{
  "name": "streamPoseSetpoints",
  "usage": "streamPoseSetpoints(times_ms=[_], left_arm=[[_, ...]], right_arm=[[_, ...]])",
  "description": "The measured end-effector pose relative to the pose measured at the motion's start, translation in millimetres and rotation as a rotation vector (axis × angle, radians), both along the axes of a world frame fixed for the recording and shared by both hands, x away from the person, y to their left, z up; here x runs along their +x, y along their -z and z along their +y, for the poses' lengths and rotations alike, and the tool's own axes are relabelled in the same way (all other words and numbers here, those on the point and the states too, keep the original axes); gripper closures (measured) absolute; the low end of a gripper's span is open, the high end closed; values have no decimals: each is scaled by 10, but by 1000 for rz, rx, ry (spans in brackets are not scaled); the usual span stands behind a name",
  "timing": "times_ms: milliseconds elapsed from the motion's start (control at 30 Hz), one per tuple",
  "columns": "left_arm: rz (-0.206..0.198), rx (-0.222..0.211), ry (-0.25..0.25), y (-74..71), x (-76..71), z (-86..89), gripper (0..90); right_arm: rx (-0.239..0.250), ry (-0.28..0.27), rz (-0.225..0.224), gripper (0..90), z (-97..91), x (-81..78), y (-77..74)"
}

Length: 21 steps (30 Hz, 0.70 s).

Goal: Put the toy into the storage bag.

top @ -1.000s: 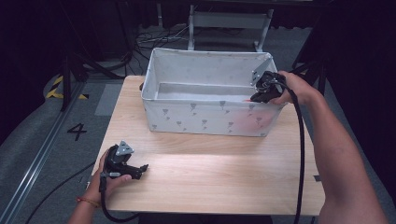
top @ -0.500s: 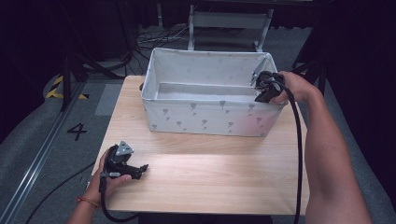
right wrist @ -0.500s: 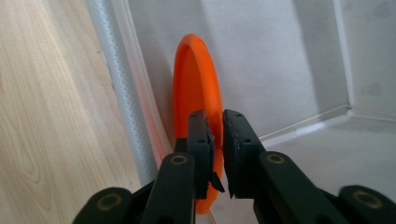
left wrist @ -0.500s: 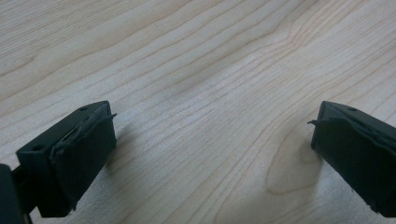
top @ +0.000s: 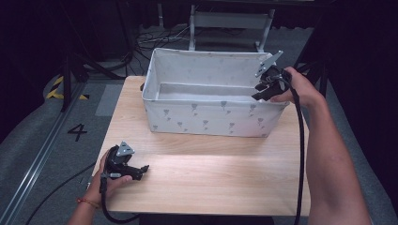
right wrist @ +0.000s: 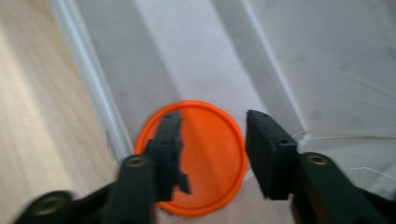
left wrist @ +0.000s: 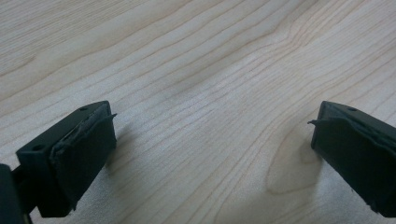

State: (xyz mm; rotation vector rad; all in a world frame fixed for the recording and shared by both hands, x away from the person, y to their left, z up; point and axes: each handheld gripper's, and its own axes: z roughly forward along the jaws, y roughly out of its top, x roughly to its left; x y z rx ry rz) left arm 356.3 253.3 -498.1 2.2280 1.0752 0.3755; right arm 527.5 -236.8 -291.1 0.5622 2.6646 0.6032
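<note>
The light wooden table [top: 211, 173] carries a white fabric bin with grey print [top: 206, 119] at its far side. The 2 grippers: the right gripper [top: 263, 91], jaws just opening and gripping nothing, hangs over the bin's right end above a round orange plastic disc [right wrist: 205, 158] lying inside; the left gripper [top: 141, 169] rests near-left, jaws wide apart.

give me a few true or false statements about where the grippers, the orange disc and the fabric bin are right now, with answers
1. The orange disc lies on the floor of the fabric bin. True.
2. The right gripper is clamped shut on the disc. False: its fingers have just been opening and stand apart above the disc.
3. The left gripper rests inside the bin. False: it lies on the wooden table, in front of the bin.
4. The left gripper's fingers stand wide apart with nothing between them. True.
</note>
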Motion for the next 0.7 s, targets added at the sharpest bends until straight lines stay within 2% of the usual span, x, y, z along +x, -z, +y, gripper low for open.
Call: streamPoseSetpoints(times_ms=[67,133,267,300,367,467,533,567,700], left_arm=[[3,-2,3,0,2,1,2],[4,-2,6,0,5,2,2],[5,-4,6,1,4,1,2],[4,-4,5,1,4,1,2],[5,-4,6,1,4,1,2],[4,-3,5,1,4,1,1],[4,-4,6,1,4,1,2],[4,-4,6,1,4,1,2],[5,-4,6,1,5,1,1]], right_arm=[[44,22,-13,465,1,-28,-18],[101,43,-19,384,5,-65,-40],[180,101,-51,276,-16,-150,-80],[191,118,-56,265,-25,-174,-83],[191,161,-103,254,-41,-236,-82],[249,189,-118,219,-108,-338,-85],[267,211,-147,208,-155,-414,-93],[267,211,-147,208,-155,-414,-93],[304,272,-203,180,-238,-571,-106]])
